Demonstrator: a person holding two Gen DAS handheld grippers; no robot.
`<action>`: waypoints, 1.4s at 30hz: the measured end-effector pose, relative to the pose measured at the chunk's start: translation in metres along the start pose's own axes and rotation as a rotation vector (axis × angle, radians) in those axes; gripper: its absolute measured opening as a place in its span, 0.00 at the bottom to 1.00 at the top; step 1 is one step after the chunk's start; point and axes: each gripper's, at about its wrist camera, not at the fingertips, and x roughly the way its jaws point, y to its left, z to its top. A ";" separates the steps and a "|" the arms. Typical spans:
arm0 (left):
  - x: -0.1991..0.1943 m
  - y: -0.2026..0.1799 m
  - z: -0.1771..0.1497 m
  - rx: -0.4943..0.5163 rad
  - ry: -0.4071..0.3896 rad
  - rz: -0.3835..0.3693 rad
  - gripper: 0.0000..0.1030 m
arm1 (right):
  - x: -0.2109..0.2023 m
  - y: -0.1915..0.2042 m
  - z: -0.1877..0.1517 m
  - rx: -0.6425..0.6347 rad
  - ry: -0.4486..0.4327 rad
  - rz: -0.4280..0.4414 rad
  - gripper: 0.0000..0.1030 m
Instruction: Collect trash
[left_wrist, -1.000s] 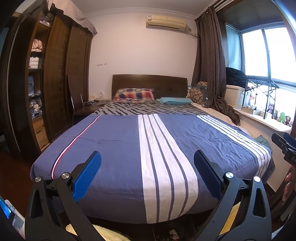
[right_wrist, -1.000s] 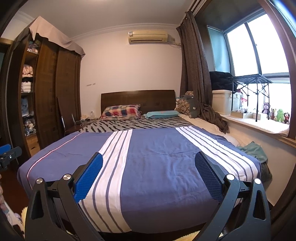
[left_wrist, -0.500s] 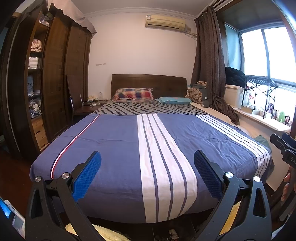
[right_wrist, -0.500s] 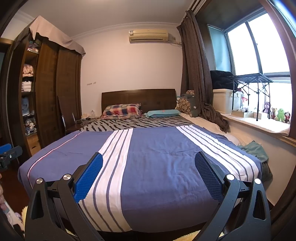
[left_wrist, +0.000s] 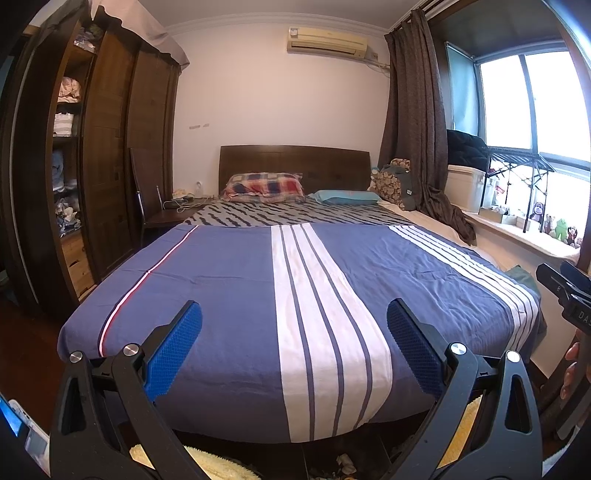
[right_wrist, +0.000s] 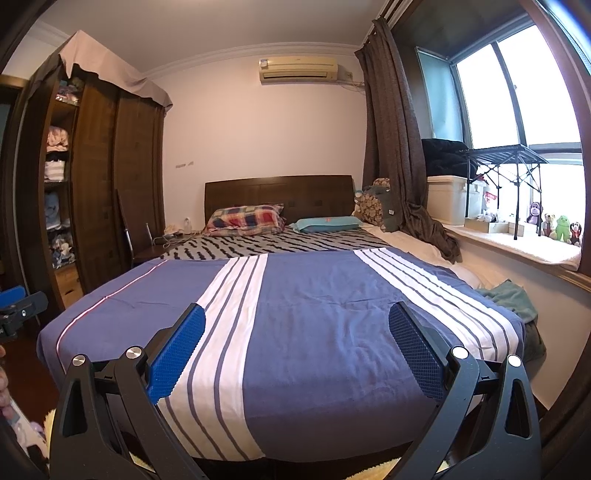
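Right up close, the left gripper (left_wrist: 294, 336) hangs at the foot of the bed (left_wrist: 229, 280) with its jaws spread wide and nothing between the blue pads. The right gripper (right_wrist: 297, 338) is held the same way, jaws released and empty, a little to the side; its black tip pokes into the left wrist view at the right edge, and the left one's tip shows at the left edge of the right wrist view. Below the left gripper, on the floor under the foot of the bed, lies a small crumpled scrap (left_wrist: 345, 461) that looks like trash, beside a fluffy yellow rug (left_wrist: 218, 463); neither gripper touches it. Beyond the jaws stretches the blue blanket with white stripes (right_wrist: 321, 295), smooth across the mattress. A green cloth (right_wrist: 511, 295) is bunched at the bed's right corner, near the window wall. Farther up, a black-and-white zigzag sheet (left_wrist: 295, 214) leads to a plaid pillow (left_wrist: 264, 186) and a teal pillow (left_wrist: 345, 196) against the dark wooden headboard (left_wrist: 295, 158). A tall wooden wardrobe (left_wrist: 110, 155) stands on the left, a brown curtain (left_wrist: 413, 122) hangs on the right, and small plush toys (right_wrist: 554, 225) line the windowsill. An air conditioner (left_wrist: 327, 42) is mounted high on the back wall.
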 end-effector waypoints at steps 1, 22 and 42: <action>0.000 0.000 0.000 0.000 0.000 0.000 0.92 | 0.000 0.000 0.000 0.000 0.001 0.001 0.97; 0.000 0.001 -0.002 0.003 0.001 0.000 0.92 | 0.000 0.003 -0.001 -0.001 0.003 0.004 0.97; 0.003 0.002 -0.006 0.007 0.006 -0.002 0.92 | 0.006 0.007 -0.002 -0.011 0.023 0.009 0.97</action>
